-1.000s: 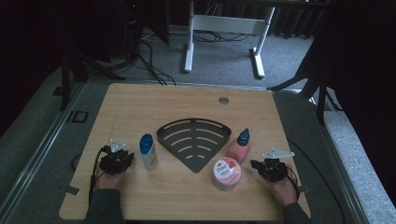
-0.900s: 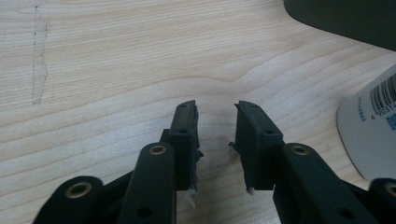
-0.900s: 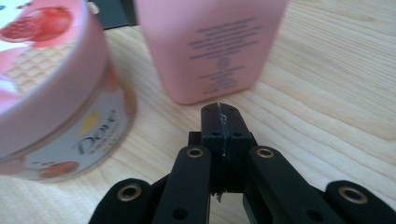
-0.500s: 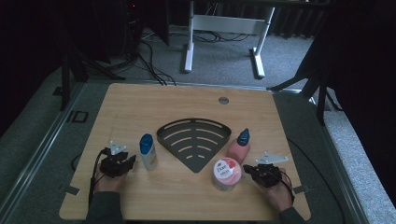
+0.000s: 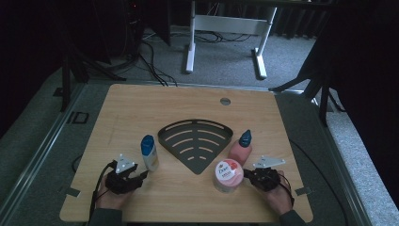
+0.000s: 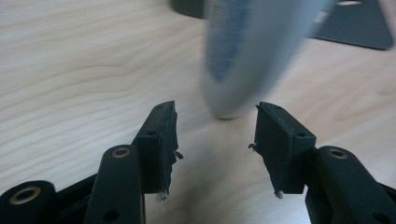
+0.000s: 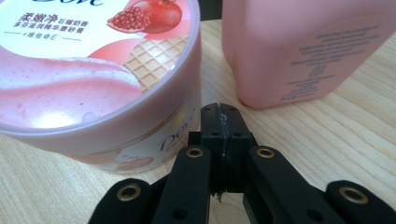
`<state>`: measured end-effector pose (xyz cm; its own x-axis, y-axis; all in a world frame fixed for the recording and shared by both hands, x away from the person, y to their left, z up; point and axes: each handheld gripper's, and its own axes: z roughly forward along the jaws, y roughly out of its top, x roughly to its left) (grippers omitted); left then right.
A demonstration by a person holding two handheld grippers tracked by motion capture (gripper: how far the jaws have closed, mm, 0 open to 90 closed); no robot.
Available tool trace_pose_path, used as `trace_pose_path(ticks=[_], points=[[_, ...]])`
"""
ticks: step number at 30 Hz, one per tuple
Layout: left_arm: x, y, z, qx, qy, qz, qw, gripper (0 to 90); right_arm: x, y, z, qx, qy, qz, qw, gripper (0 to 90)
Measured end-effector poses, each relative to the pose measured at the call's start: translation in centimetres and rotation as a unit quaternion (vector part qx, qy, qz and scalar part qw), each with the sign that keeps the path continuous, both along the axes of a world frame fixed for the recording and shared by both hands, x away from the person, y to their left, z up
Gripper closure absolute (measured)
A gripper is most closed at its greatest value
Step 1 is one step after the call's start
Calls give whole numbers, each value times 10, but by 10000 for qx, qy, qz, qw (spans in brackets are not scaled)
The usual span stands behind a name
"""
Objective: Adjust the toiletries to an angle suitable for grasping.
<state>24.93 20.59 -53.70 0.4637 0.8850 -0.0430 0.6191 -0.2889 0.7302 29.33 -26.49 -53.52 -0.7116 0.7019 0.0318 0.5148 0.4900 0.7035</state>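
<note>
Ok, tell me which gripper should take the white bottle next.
Left. The left gripper is open, its jaws having just been opening, with the white bottle standing right ahead of them. The right gripper is shut, across the table beside the jar.

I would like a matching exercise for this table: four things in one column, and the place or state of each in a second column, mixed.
1. white bottle
2. Dove jar
3. pink bottle
4. slotted black tray

a. table's middle
b. just right of the tray
c. in front of the open left gripper
d. beside the shut right gripper

Pairs: 1-c, 2-d, 3-b, 4-a
</note>
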Motion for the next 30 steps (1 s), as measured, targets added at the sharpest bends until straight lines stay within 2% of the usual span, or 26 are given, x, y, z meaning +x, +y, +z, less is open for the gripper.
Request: trace_pose_path(ticks=[5,9,14,18,26,30], points=[[-2,-10,-1,99,8,-201,9997,471,0,2,-1,10,7,100,9999,899],[4,-18,-2,169,30,-209,9996,509,0,3,-1,30,36,96,9999,900],[14,-25,-2,262,50,-65,9996,570,-1,5,-1,53,48,155,9999,900],[22,-28,-2,279,67,57,9996,572,-1,9,-1,40,35,271,9996,899],[50,-27,-4,321,99,314,9989,584,-1,14,-1,38,43,345,9994,900],[57,-26,-5,318,108,395,9987,589,-2,15,-1,42,55,360,9993,899]])
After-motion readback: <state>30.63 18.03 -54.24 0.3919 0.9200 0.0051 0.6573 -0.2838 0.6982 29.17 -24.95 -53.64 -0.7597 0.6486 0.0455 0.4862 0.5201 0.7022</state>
